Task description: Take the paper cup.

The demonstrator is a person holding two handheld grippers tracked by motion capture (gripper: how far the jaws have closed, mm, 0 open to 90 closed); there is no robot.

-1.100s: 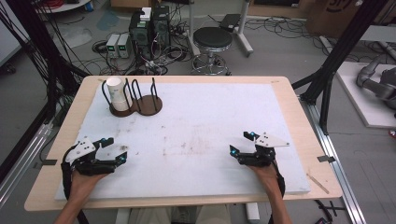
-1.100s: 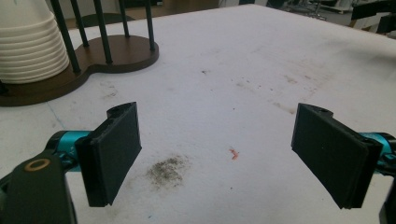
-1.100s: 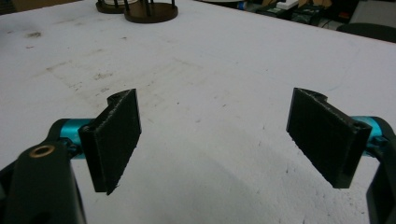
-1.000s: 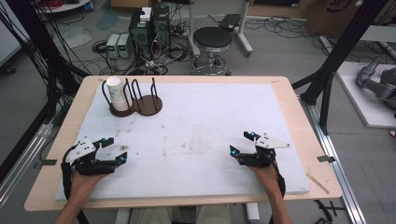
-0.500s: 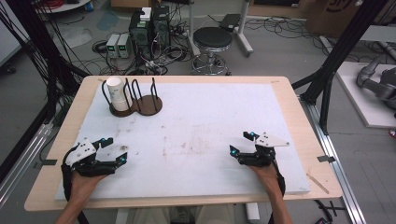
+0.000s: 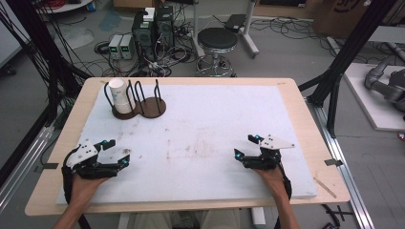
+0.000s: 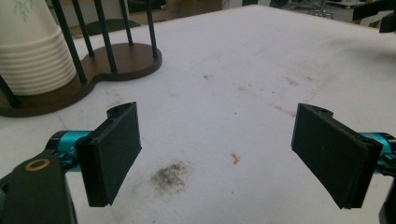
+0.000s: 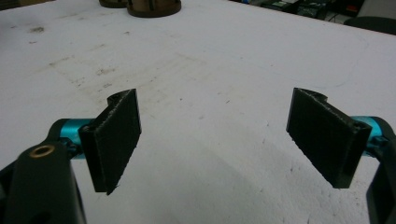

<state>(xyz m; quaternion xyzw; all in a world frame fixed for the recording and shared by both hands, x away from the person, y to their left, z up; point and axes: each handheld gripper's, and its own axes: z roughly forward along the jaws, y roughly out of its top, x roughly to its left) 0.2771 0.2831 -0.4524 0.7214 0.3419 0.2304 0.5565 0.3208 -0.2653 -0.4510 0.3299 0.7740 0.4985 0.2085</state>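
both grippers are being rested at the lower edge of the frame, the left gripper and right gripper spread wide and holding nothing. the stack of paper cups is sitting in the wooden rack at upper left. apparently nothing is begun; a reach toward the cups is likely being called for.

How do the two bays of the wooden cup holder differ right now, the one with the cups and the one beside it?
The left bay of the cup holder holds a stack of white paper cups; the right bay is empty, its brown base bare. The left bay lies nearer the table's left edge. Both share one wooden base and have upright black rods.
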